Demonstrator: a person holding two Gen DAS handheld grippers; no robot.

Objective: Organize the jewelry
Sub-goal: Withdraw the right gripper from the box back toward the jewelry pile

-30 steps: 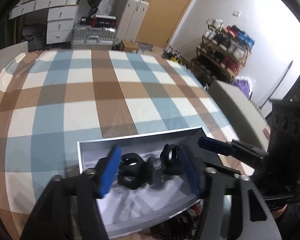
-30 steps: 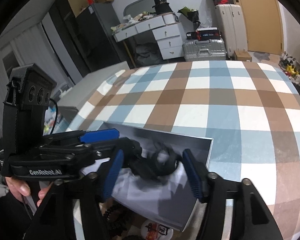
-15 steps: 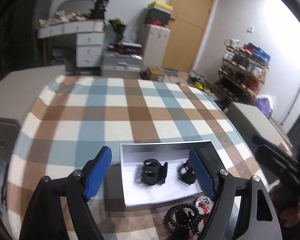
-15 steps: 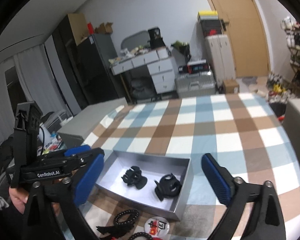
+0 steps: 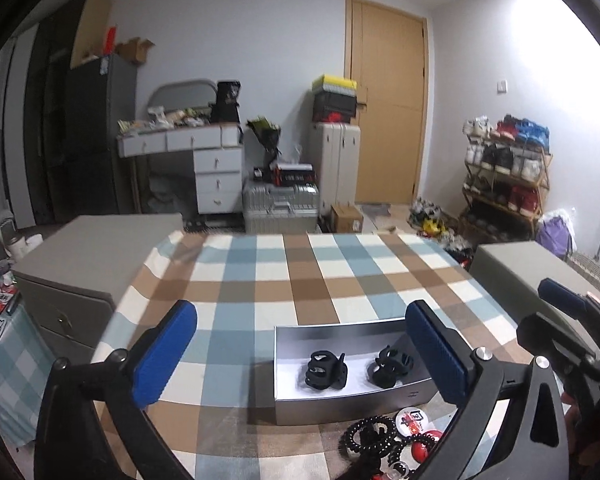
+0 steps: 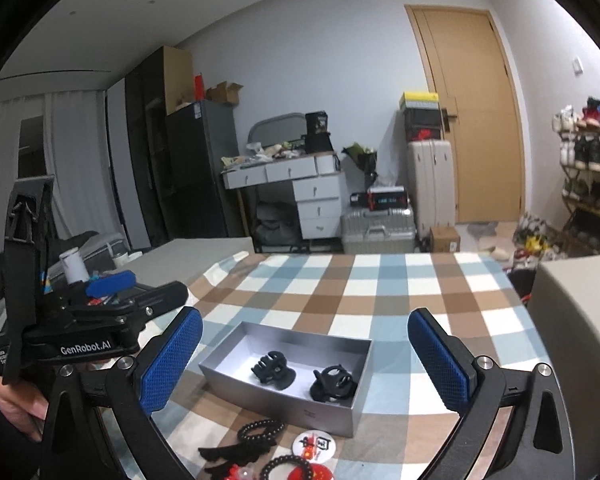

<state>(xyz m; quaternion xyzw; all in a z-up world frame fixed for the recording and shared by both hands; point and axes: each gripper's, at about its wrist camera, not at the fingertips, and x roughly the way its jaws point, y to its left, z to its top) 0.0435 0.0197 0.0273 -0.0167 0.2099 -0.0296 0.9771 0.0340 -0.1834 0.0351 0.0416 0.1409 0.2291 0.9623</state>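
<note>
Two clips (image 6: pixel 274 370) in box (image 6: pixel 278 402) — both tools wide.

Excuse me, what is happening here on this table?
A person holds two grippers above a checkered table, sorting accessories. The left gripper and right gripper are both open and hold nothing. Two black hair clips lie in the grey box. Bead bracelets and badges wait in front of it.

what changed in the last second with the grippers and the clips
Both the left gripper and right gripper opened wider and pulled back up from the silver rectangular box, releasing the two black plastic hair claw clips, which stay inside it.
</note>
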